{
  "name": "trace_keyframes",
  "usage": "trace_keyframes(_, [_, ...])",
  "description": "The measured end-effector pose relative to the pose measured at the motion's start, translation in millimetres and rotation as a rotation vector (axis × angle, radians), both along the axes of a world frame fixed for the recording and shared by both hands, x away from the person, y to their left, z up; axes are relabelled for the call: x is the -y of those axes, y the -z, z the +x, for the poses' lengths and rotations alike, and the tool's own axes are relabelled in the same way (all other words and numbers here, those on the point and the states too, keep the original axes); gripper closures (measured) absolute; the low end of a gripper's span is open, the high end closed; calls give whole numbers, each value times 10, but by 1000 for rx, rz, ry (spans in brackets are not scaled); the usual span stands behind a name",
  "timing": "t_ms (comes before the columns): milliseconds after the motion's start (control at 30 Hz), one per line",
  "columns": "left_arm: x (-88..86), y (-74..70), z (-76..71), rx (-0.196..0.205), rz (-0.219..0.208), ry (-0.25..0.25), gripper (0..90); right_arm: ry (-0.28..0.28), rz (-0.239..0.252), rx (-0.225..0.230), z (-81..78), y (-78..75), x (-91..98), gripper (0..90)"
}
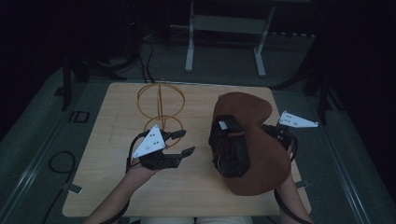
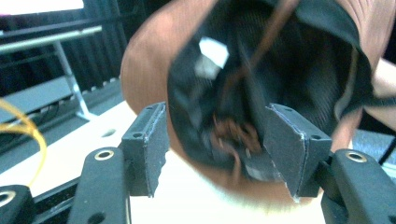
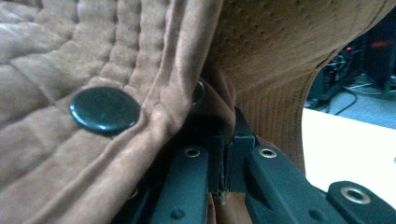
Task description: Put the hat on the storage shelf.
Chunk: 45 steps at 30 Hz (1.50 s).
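Note:
A brown cap (image 1: 254, 154) with a black lining hangs tilted over the right half of the wooden table (image 1: 112, 186), its opening turned left. My right gripper (image 1: 276, 133) reaches into it from the right. In the right gripper view that gripper (image 3: 227, 144) is shut on a fold of the cap's brown fabric (image 3: 70, 46), beside a dark round button (image 3: 105, 111). My left gripper (image 1: 188, 142) stands open left of the cap, jaws pointing at its opening. In the left gripper view the pads (image 2: 215, 112) are spread apart just before the cap's lining (image 2: 280, 70), pressing on nothing.
A gold wire stand (image 1: 161, 105) of hoops rises at the table's back middle, just beyond my left gripper; a curve of it shows as the wire stand (image 2: 28, 126). A grey metal frame (image 1: 224, 28) stands on the floor behind the table.

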<state>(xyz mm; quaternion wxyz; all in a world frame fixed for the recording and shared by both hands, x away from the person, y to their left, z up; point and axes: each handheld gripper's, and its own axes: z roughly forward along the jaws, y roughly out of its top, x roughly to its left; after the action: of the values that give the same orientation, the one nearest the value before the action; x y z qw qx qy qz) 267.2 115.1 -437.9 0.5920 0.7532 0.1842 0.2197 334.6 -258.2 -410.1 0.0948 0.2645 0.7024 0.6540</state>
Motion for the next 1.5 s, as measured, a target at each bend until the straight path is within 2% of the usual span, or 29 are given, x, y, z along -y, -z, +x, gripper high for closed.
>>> trace_keyframes(200, [-104,185,-45,-28,48,-44,346,59,-18,6,172,-98,46,881])
trace_keyframes(367, [-205,362,-68,-83,62,-72,268,96,-13,-5,319,-160,41,881])
trace_keyframes(467, [-279,480,-79,-120,81,-100,154,116,-19,-7,404,-190,15,881])
trace_keyframes(533, [-334,564,-92,-143,91,-119,144,125,-23,-7,461,-207,-6,881])
trace_keyframes(667, [-440,730,-139,-155,106,-164,93,141,-13,-8,558,-231,-51,881])
trace_keyframes(800, [-533,889,-195,-170,127,-231,35,157,-10,-14,650,-247,-113,881])
trace_keyframes(967, [-639,1051,-269,-183,150,-293,34,172,-23,-15,790,-271,-233,880])
trace_keyframes(1167, [-761,1194,-323,-215,118,-345,35,196,-27,-17,975,-325,-399,880])
trace_keyframes(1267, [-799,1236,-320,-222,121,-353,35,211,-33,-6,1049,-358,-486,880])
trace_keyframes(1333, [-815,1242,-322,-230,101,-351,35,221,-36,-4,1100,-377,-556,881])
trace_keyframes(1500, [-825,1241,-347,-215,83,-356,35,230,-36,-3,1236,-415,-769,880])
